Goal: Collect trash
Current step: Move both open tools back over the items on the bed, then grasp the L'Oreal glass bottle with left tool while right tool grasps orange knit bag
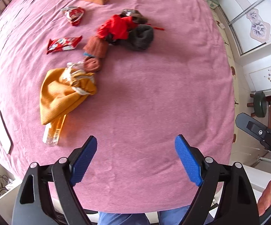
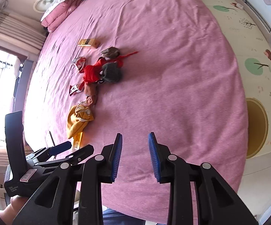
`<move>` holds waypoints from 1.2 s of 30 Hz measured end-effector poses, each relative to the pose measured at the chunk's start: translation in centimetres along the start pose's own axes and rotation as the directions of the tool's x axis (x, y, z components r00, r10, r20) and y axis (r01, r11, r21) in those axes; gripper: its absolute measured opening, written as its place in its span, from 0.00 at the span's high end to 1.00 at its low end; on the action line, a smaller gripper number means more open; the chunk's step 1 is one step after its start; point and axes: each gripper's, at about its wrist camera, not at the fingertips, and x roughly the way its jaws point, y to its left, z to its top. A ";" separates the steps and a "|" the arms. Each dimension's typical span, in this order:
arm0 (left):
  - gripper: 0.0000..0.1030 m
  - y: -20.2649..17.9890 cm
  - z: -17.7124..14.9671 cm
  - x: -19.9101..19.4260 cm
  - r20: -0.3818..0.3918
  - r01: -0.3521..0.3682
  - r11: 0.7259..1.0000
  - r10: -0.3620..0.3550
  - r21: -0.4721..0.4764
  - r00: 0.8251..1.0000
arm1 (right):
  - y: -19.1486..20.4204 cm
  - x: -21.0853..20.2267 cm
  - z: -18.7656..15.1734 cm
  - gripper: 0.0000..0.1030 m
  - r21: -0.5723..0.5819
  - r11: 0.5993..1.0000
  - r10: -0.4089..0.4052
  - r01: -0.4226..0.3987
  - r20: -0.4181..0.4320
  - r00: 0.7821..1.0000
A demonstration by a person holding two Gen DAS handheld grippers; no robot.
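my left tongs (image 1: 135,159) spread wide, right tongs (image 2: 135,155) narrowly apart, both empty over near bed edge; red wrappers (image 1: 64,44) lie far left among clothes, so i'm approaching.

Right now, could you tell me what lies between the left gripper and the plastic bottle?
Only bare pink bedsheet separates the left gripper from the plastic bottle, seen in the left wrist view.
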 end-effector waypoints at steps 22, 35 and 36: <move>0.18 16.6 -1.3 6.1 -0.067 -0.020 0.994 0.013 -0.107 0.998 | 14.1 14.5 1.7 0.53 -0.120 0.993 -0.015 0.001 -0.118 0.993; 0.19 17.5 -0.1 10.9 -0.112 0.007 0.995 -0.019 -0.100 0.994 | 15.0 21.2 4.3 0.43 -0.113 0.991 -0.085 0.066 -0.174 0.981; 0.21 17.3 0.0 11.3 -0.119 0.008 0.996 -0.019 -0.092 0.993 | 15.1 21.6 4.5 0.43 -0.113 0.991 -0.092 0.072 -0.179 0.980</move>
